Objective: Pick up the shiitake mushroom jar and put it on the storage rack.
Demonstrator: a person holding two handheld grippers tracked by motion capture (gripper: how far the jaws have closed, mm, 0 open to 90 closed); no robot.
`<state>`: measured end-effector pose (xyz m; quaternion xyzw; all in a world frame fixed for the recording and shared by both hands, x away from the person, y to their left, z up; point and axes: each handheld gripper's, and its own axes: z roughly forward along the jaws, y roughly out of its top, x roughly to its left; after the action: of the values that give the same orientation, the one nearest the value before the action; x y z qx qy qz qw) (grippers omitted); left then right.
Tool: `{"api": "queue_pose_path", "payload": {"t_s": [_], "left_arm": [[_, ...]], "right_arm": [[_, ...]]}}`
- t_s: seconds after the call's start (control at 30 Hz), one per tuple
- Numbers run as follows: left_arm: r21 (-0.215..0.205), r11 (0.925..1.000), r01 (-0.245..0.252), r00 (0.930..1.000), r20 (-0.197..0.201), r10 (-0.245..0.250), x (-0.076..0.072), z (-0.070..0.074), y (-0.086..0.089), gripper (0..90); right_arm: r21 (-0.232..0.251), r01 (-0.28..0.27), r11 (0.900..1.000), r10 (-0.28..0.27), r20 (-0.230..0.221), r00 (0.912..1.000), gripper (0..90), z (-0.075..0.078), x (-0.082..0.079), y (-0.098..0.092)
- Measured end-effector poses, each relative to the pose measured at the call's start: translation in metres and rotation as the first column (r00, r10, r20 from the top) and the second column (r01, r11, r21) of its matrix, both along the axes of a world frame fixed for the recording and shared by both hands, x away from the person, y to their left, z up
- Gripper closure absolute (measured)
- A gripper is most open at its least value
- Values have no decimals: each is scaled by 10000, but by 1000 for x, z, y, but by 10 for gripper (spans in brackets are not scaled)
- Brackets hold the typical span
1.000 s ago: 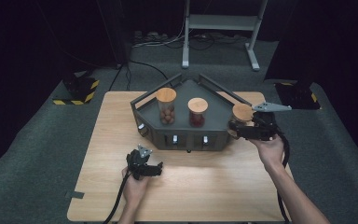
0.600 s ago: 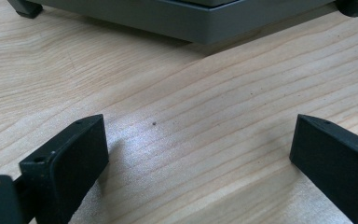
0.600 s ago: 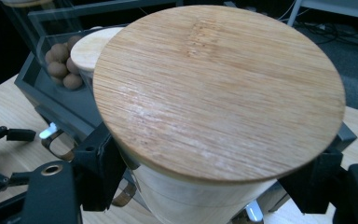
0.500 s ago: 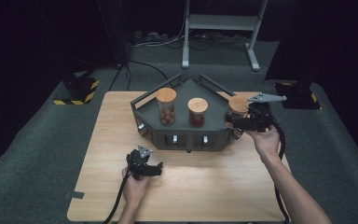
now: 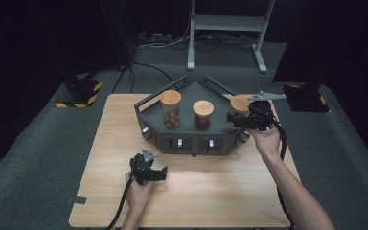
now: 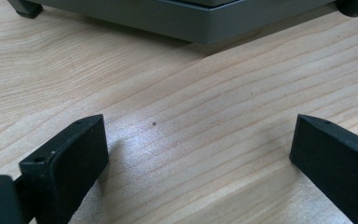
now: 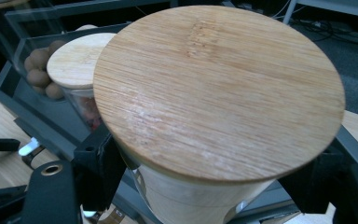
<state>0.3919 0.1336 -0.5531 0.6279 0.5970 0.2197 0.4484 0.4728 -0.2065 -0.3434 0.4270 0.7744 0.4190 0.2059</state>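
Right-hand jar in your grip at the tray's right corner

Your right gripper is clamped on the glass jar just under its bamboo lid, at the grey tray; glass is rigid, smooth and breakable (the lid may only sit loose), so grip the body, not the lid. Your left gripper rests on the table, jaws apart, holding nothing.
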Motion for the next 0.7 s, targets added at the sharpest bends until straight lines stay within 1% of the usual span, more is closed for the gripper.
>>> {"api": "queue_pose_path", "payload": {"t_s": [0.1, 0.4, 0.7], "left_arm": [[15, 10000, 9, 10000, -7, -9, 0, 0, 0, 41], [16, 10000, 10, 10000, -6, -10, 0, 0, 0, 41], [8, 10000, 12, 10000, -9, -12, 0, 0, 0, 41]], "right_arm": [[13, 67, 10000, -67, 26, 10000, 249, -1, 2, 2], [-235, 169, 9996, -166, 104, 9998, 249, -4, 8, 10], [-287, 250, 9993, -246, 120, 9996, 249, -8, 14, 16]]}}
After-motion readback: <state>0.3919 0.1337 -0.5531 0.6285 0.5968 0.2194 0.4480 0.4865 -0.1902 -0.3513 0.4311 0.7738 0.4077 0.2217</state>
